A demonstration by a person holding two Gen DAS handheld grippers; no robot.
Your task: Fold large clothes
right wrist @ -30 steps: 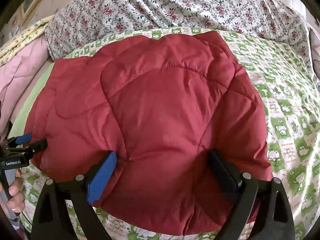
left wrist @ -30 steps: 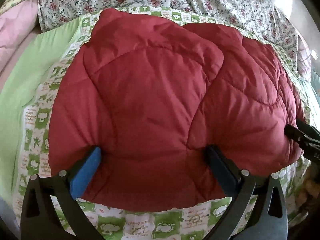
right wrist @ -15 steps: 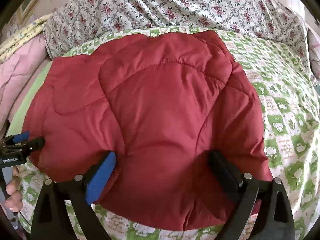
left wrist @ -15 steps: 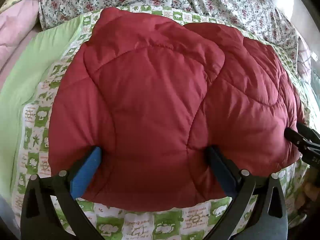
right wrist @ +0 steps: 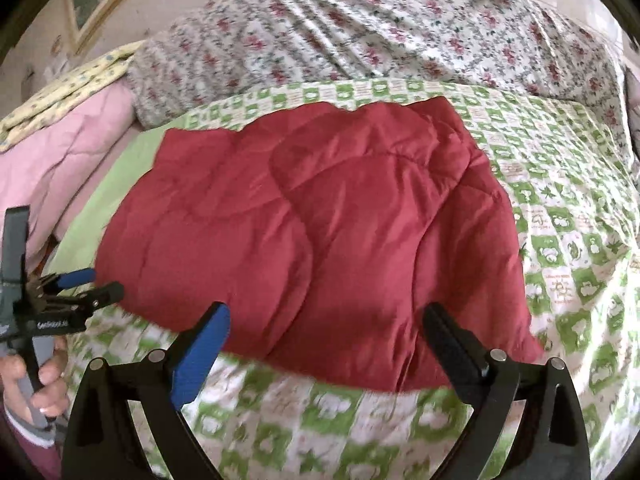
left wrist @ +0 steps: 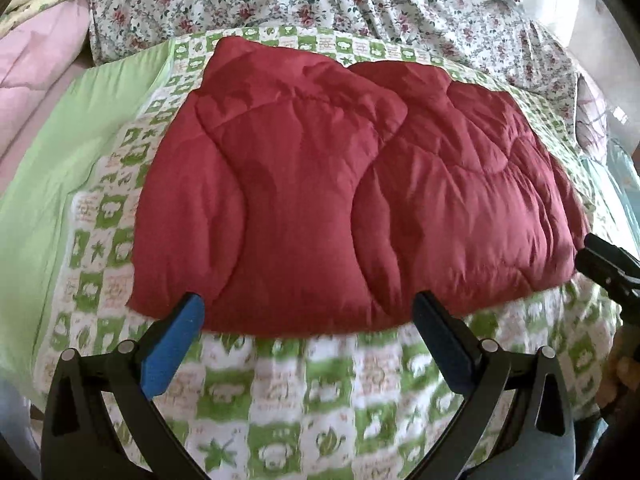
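Note:
A dark red quilted padded garment (left wrist: 340, 200) lies folded into a wide flat bundle on a green-and-white checked bedspread (left wrist: 320, 400); it also shows in the right wrist view (right wrist: 320, 248). My left gripper (left wrist: 308, 312) is open and empty, its fingertips at the garment's near edge. My right gripper (right wrist: 326, 320) is open and empty, its fingertips over the near edge. The left gripper shows at the left of the right wrist view (right wrist: 88, 284), beside the garment's left end. The right gripper tip shows at the right of the left wrist view (left wrist: 596, 252).
A floral duvet (left wrist: 360, 8) is heaped behind the garment. A plain green sheet (left wrist: 60, 168) and a pink quilt (left wrist: 36, 60) lie to the left. A yellow patterned cloth (right wrist: 72, 80) sits on the pink quilt. The checked bedspread (right wrist: 580, 220) stretches right.
Both grippers have pulled back from the garment. It now lies farther off, with more checked bedspread showing in front of it. Both stay open.

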